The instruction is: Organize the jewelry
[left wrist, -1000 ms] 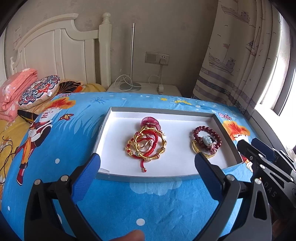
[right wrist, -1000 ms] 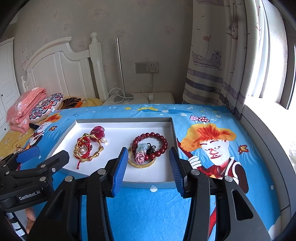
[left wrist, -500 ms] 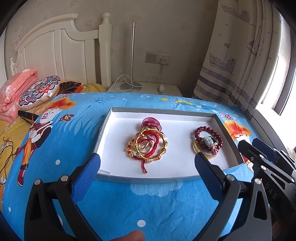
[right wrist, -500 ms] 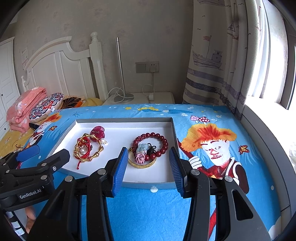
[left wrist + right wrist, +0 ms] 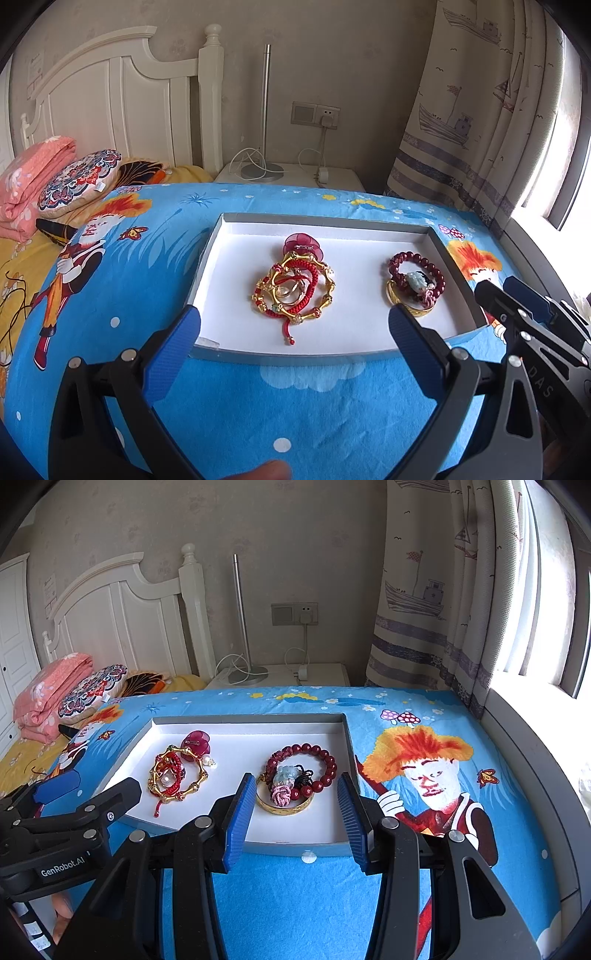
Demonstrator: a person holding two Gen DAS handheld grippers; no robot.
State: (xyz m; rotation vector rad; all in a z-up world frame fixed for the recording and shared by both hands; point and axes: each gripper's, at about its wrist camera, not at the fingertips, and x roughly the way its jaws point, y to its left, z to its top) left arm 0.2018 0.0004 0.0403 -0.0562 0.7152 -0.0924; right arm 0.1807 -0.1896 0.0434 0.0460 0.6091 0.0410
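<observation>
A shallow grey tray [image 5: 280, 357] [image 5: 343, 738] with a white floor lies on the blue cartoon bedspread. In its middle lies a tangle of gold bangles, red cord bracelets and a pink flower clip [image 5: 293, 286] [image 5: 177, 771]. At its right lies a dark red bead bracelet with a pale jade charm on a gold bangle [image 5: 415, 282] [image 5: 299, 779]. My left gripper [image 5: 293, 338] is open and empty, at the tray's near edge. My right gripper [image 5: 297, 810] is open and empty, over the near edge in front of the bead bracelet.
A white headboard [image 5: 122, 110], folded pink blanket [image 5: 29, 177] and patterned cushion [image 5: 79, 179] lie at the left. A white nightstand [image 5: 291, 175] with a lamp pole and cables stands behind the bed. A curtain [image 5: 480, 110] and window are at the right.
Both grippers have barely shifted; the tray and jewelry lie as before. Both grippers stay open.
</observation>
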